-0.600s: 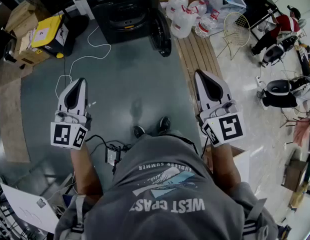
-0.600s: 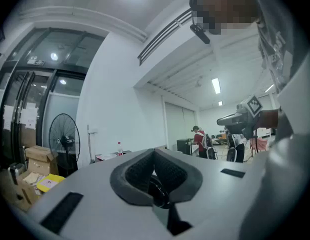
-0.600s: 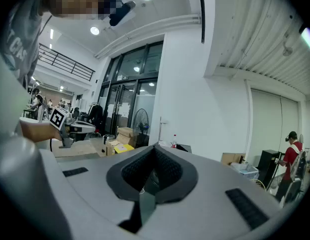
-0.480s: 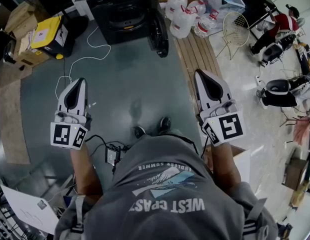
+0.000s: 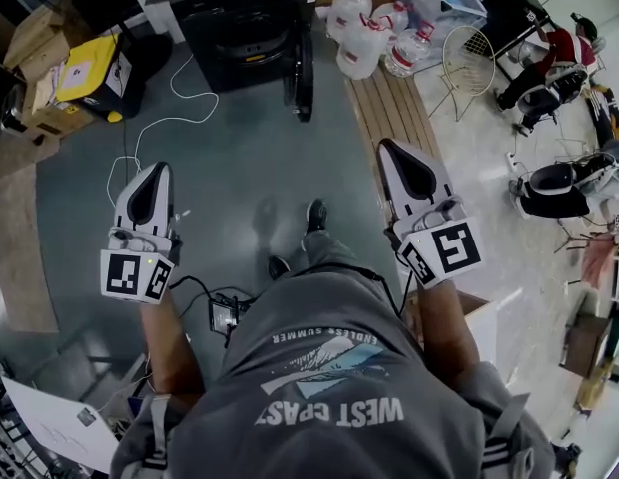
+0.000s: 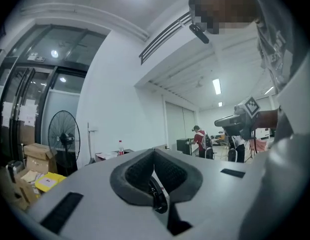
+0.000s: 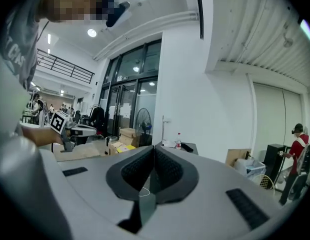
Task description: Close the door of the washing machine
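Observation:
The black washing machine (image 5: 245, 18) stands at the far end of the grey floor in the head view. Its round door (image 5: 303, 73) hangs open, swung out on the machine's right side and seen nearly edge-on. My left gripper (image 5: 157, 166) is held out level at the left, well short of the machine, jaws shut and empty. My right gripper (image 5: 390, 149) is held out at the right, also shut with nothing in it. In the left gripper view (image 6: 154, 152) and the right gripper view (image 7: 154, 148) the pads meet. Neither gripper view shows the machine.
Several large water bottles (image 5: 374, 28) stand right of the machine beside a wooden slatted board (image 5: 389, 108). Cardboard boxes (image 5: 35, 73) and a yellow box (image 5: 85, 68) sit at the left. A white cable (image 5: 160, 118) trails over the floor. A wire chair (image 5: 469, 63) and a person in red (image 5: 561, 50) are at the right.
The person has stepped forward, one foot now ahead of the other. The machine's door looks narrower, more edge-on. Both grippers stay shut and hold their places in the view.

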`<state>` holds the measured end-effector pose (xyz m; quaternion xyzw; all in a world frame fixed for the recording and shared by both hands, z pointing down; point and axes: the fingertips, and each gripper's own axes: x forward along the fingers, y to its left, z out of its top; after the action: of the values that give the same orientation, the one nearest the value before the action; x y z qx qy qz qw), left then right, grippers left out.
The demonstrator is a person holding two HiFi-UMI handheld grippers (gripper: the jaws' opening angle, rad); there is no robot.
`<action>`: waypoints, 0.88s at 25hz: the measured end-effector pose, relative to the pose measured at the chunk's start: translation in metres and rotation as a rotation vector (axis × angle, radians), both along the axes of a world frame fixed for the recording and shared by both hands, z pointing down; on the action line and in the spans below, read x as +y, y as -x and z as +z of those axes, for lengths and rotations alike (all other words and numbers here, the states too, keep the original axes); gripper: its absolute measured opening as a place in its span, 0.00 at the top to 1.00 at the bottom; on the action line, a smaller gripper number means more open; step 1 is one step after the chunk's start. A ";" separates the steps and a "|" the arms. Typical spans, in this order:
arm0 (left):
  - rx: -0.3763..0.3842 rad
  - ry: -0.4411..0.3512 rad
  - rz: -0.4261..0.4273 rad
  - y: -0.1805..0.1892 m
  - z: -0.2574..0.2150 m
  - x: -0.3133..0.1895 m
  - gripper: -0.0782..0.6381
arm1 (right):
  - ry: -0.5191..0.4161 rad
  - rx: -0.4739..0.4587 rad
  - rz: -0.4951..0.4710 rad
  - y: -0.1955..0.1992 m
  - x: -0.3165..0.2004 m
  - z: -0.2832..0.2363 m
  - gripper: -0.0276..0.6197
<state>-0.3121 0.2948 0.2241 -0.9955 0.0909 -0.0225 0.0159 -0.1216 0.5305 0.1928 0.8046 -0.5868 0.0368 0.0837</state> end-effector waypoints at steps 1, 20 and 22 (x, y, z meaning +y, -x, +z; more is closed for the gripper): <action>-0.005 0.002 -0.007 -0.003 0.003 -0.005 0.87 | -0.005 -0.009 -0.004 -0.006 -0.007 0.002 0.91; -0.080 0.010 -0.190 -0.105 0.011 -0.094 0.87 | -0.008 -0.087 -0.200 -0.149 -0.147 0.022 0.91; -0.083 0.004 -0.206 -0.117 0.009 -0.098 0.87 | -0.010 -0.094 -0.217 -0.163 -0.155 0.024 0.91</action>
<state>-0.1948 0.1964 0.2333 -0.9791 0.1918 -0.0655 0.0151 0.0415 0.3753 0.2167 0.7340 -0.6741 0.0623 0.0553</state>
